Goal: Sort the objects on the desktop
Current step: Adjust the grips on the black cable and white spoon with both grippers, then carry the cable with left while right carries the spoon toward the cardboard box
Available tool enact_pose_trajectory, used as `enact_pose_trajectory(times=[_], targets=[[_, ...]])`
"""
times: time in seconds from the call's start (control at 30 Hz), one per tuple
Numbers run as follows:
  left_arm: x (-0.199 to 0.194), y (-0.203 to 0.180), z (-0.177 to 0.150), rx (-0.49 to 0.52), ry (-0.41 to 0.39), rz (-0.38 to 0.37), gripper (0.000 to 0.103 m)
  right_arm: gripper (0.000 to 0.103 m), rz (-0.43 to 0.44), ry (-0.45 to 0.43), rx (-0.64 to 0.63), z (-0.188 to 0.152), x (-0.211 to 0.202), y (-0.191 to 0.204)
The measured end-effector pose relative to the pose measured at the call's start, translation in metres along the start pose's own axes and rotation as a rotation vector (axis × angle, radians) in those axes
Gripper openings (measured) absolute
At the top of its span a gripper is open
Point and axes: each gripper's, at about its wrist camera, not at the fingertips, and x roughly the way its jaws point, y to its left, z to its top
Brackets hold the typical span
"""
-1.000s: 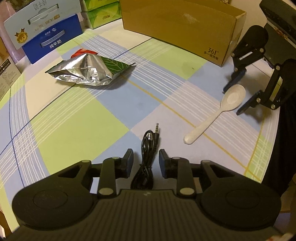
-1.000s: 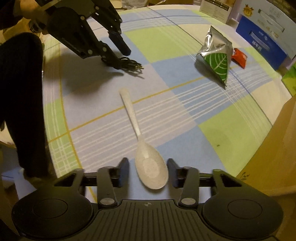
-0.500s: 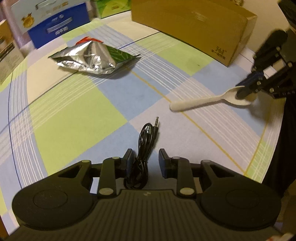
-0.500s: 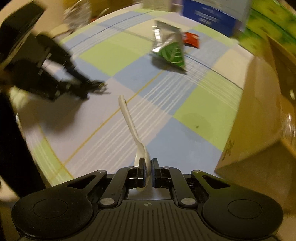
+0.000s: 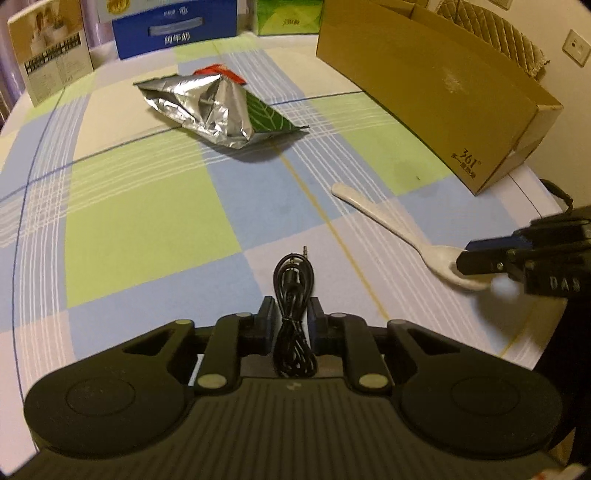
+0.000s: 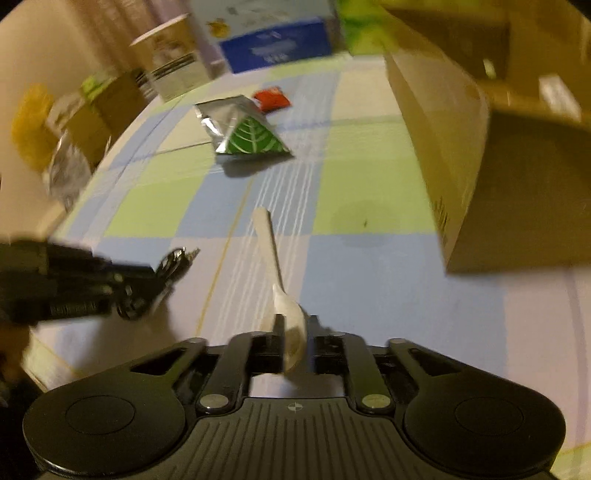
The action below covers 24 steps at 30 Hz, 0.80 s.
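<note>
The right hand-held gripper (image 6: 294, 345) pinches the white spoon (image 6: 284, 295) by its bowl; the left hand-held gripper (image 5: 291, 319) clamps the coiled black cable (image 5: 293, 314). Neither is in the cardboard box (image 5: 436, 85) yet, and the foil bag (image 5: 218, 107) lies mid-tabletop, unsorted.

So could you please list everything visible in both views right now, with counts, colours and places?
spoon: 1, white, bowl end held in the right claw, handle pointing out over the table
audio cable: 1, black, coiled, between the left claw's fingers
foil snack bag: 1, silver with green leaf, mid-table
small packet: 1, red, just behind the foil bag
cardboard box: 1, brown, open top, right side of table
cartons: several, blue, white and green, along the far edge
tablecloth: 1, checked green, blue and cream
left claw: 1, black, closed on the cable
right claw: 1, black, closed on the spoon
</note>
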Motion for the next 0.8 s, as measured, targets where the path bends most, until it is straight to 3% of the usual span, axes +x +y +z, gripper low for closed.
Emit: enact_pose_trajectory(times=[0.03,0.07,0.5,0.8], targets=[[-0.002,-0.002,-0.001,0.005,-0.011,0.005,0.030,0.035,-0.016,-0.015,-0.044,-0.004,-0.004,0.005],[-0.004,-0.003,-0.003,0.006,-0.021,0.007,0.035,0.042,-0.027,-0.025,-0.078,-0.007,-0.007,0.009],[-0.007,-0.008,-0.017,0.016,-0.064,0.057,0.036,0.042,-0.121,-0.103,-0.355,-0.039,0.013,0.045],[-0.006,-0.007,-0.018,0.001,-0.094,0.046,0.037,0.042,-0.127,-0.128,-0.357,-0.042,0.019,0.044]])
